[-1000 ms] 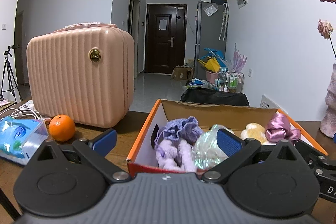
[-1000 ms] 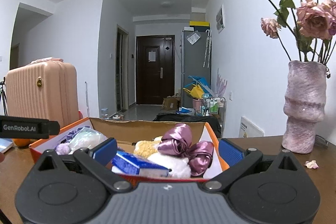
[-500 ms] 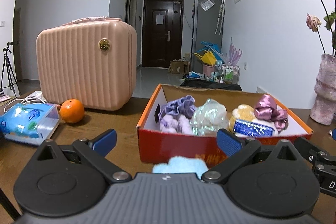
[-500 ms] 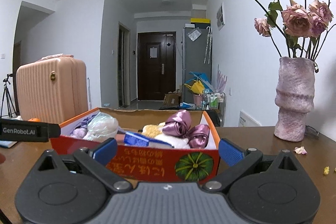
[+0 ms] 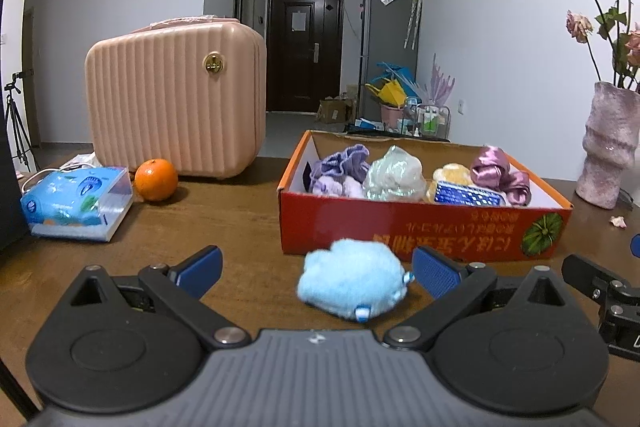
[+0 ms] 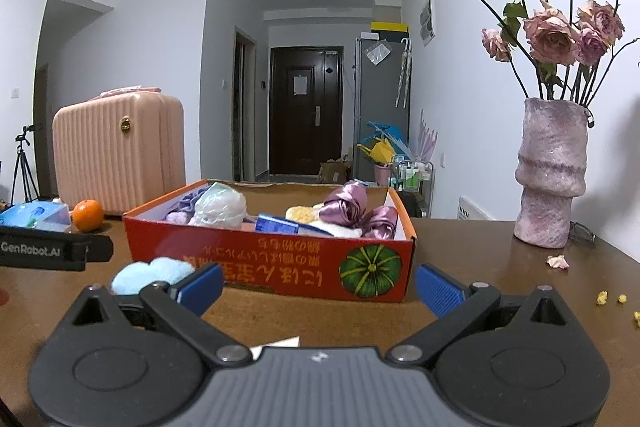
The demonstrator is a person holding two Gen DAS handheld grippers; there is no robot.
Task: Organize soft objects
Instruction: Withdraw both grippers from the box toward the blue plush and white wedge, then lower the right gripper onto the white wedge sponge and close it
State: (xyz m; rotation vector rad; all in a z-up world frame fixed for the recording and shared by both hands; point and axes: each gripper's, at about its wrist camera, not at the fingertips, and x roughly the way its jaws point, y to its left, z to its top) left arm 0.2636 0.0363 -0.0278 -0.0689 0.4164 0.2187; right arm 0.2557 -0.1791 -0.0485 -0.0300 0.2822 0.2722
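Since the blue plush [image 5: 352,277] lies outside the red box [image 5: 420,227] near the table's front edge, left gripper [image 5: 316,267] brackets it spread wide, right gripper [image 6: 320,285] likewise spread, empty.

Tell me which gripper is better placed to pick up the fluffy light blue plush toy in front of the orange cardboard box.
Left. The fluffy light blue plush toy lies between the open left gripper fingers; the right gripper faces the orange cardboard box.
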